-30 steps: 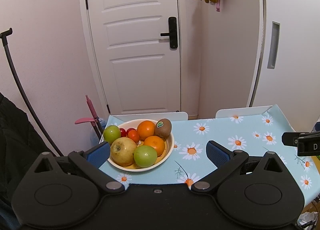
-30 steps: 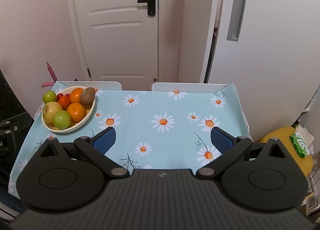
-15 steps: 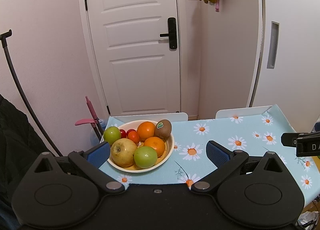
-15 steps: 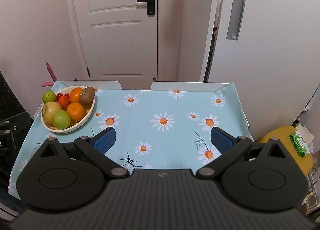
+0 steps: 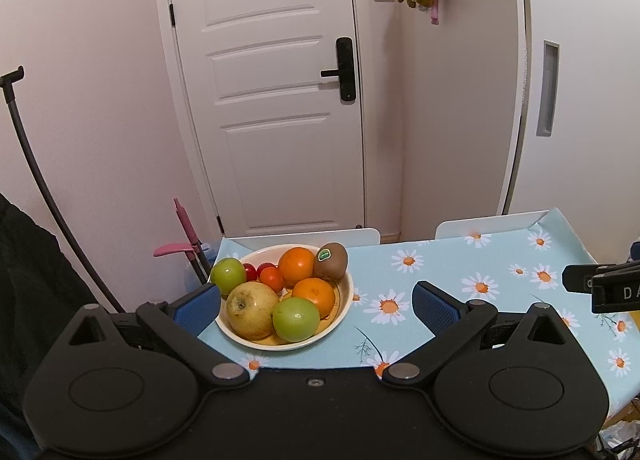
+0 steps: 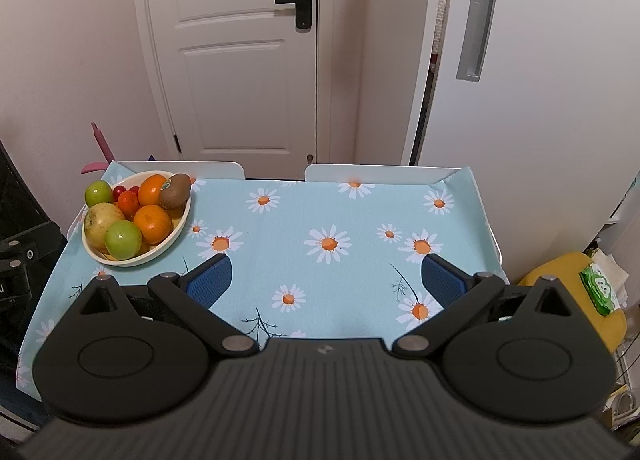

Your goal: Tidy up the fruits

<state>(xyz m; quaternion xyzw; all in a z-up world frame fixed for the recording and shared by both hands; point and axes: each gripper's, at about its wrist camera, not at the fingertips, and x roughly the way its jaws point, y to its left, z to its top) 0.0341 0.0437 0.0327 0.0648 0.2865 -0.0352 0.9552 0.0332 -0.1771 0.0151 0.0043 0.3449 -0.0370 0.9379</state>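
Observation:
A cream bowl (image 5: 343, 312) (image 6: 176, 236) stands at the table's far left corner. It holds two green apples (image 5: 296, 318), a yellow apple (image 5: 251, 310), two oranges (image 5: 296, 265), a kiwi (image 5: 330, 260) with a green sticker and small red tomatoes (image 5: 272, 275). My left gripper (image 5: 316, 304) is open and empty, held just in front of the bowl. My right gripper (image 6: 326, 280) is open and empty above the middle of the table, right of the bowl.
The table carries a blue daisy tablecloth (image 6: 328, 212). A white door (image 5: 276, 100) and walls stand behind it. A pink-handled tool (image 5: 184, 240) leans at the left. A yellow stool with a tissue pack (image 6: 600, 288) stands at the right.
The left gripper has drifted slightly, so the bowl sits a touch lower and closer in its view. The right gripper has hardly moved.

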